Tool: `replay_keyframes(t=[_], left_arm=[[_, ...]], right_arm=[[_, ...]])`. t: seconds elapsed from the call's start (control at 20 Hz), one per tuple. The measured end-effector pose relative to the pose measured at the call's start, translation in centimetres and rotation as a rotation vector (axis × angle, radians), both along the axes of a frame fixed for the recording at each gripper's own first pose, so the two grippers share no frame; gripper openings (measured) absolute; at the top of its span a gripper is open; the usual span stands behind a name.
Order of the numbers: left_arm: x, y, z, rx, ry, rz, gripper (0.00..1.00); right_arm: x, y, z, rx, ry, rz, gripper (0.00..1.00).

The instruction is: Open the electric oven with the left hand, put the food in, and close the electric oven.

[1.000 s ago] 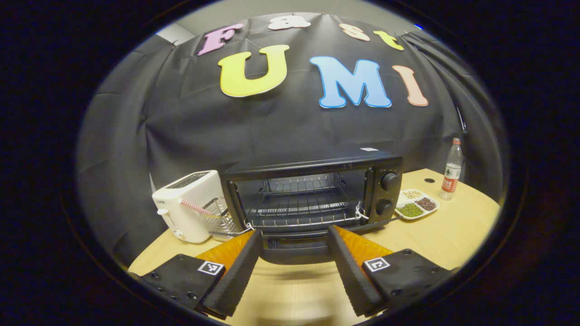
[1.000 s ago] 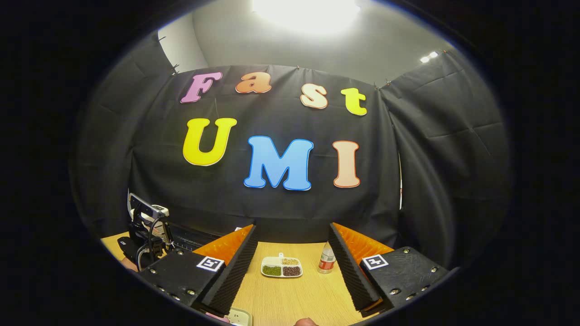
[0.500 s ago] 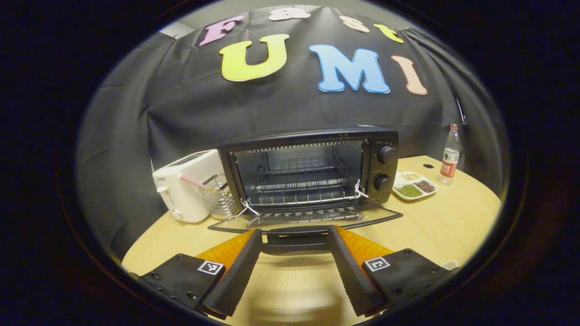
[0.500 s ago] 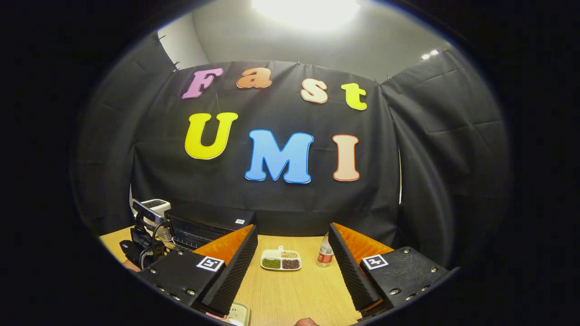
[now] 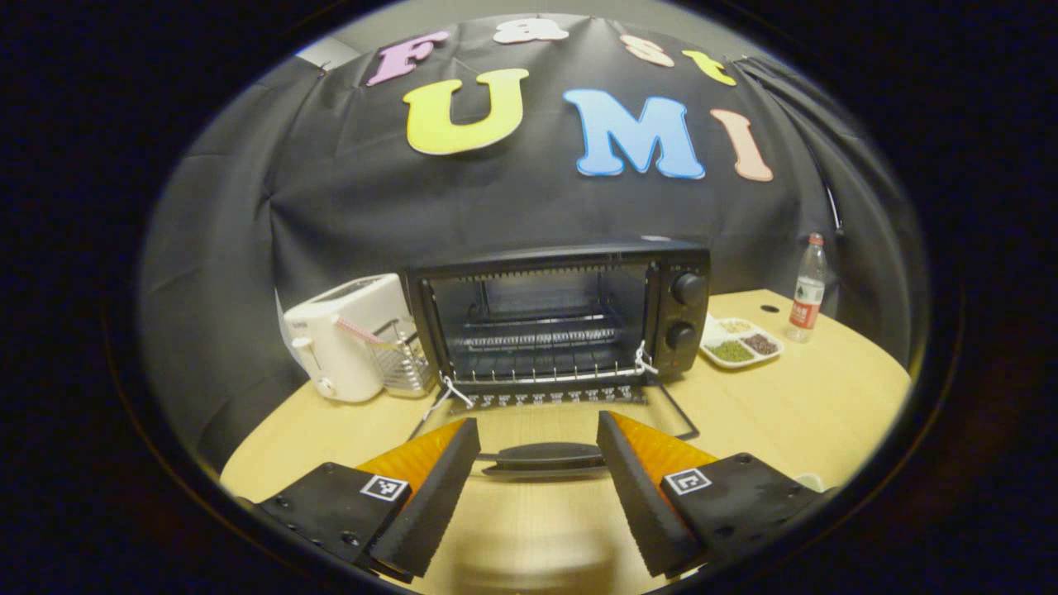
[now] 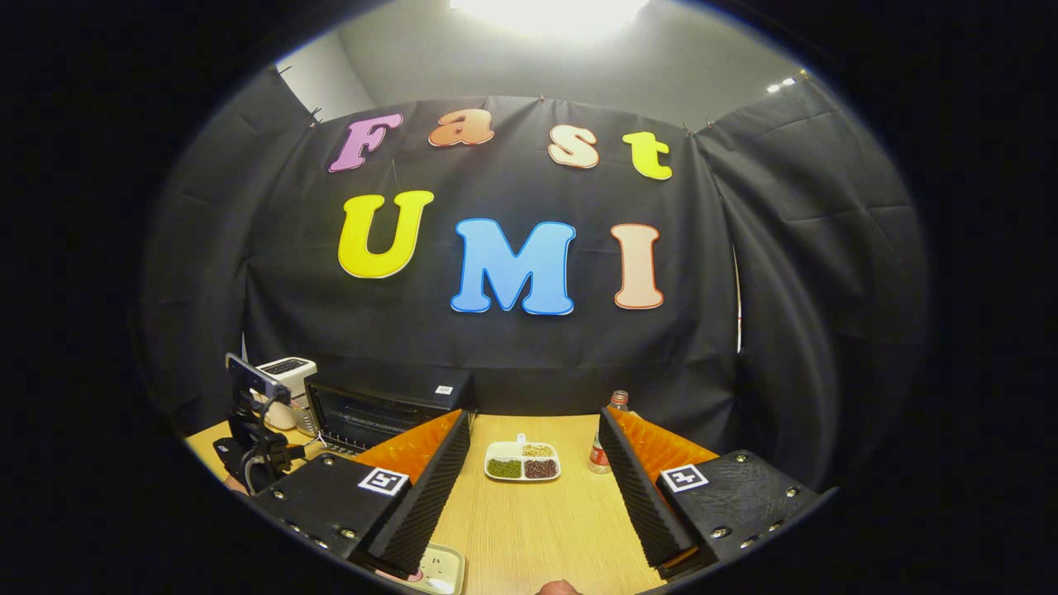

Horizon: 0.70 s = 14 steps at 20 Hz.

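The oven (image 5: 562,318) stood at the back of the wooden table (image 5: 826,413), its glass door (image 5: 550,421) dropped flat toward the left gripper view and the wire rack (image 5: 541,339) inside exposed. The door's handle (image 5: 541,457) lay between the fingers of the left gripper (image 5: 537,475); its jaws were spread, and no contact with the handle could be confirmed. A white toaster (image 5: 343,335) and a wire basket (image 5: 403,364) stood just left of the oven. To its right sat a divided dish (image 5: 738,343) of beans and grains, with a plastic bottle (image 5: 806,289) beyond it near the table's edge.

In the right gripper view, the right gripper (image 6: 536,496) hovered above the table with jaws spread wide and nothing between them. The other gripper (image 6: 252,430) showed at the left, in front of the oven. A small tray (image 6: 438,570) lay at the lower edge, beneath the near finger; its contents were too cropped to identify as the food.
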<state>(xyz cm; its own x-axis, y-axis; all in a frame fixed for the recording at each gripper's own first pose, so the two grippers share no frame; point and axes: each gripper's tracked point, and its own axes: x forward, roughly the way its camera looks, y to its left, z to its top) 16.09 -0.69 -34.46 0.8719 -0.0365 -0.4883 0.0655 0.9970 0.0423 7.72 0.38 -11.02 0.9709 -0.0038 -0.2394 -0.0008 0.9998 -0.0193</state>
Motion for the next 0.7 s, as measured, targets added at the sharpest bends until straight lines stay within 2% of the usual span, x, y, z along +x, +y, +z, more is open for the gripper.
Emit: replay_keyframes(t=[0.1,0.25,0.5,0.7], left_arm=[[-0.1,0.5,3.1,-0.006,-0.057,0.008,1.0],[0.1,1.1,7.7,-0.021,-0.136,0.021,0.98],[-1.5,2.7,14.5,-0.032,-0.237,0.036,0.99],[-3.2,3.6,18.7,-0.04,-0.29,0.043,0.97]], right_arm=[[0.4,-0.1,-0.9,0.021,0.022,-0.003,0.95],[0.6,0.2,-2.2,0.05,0.07,0.012,0.95],[-0.2,2.1,-5.4,0.092,0.184,0.1,0.95],[-1.7,4.4,-9.1,0.122,0.341,0.192,0.96]])
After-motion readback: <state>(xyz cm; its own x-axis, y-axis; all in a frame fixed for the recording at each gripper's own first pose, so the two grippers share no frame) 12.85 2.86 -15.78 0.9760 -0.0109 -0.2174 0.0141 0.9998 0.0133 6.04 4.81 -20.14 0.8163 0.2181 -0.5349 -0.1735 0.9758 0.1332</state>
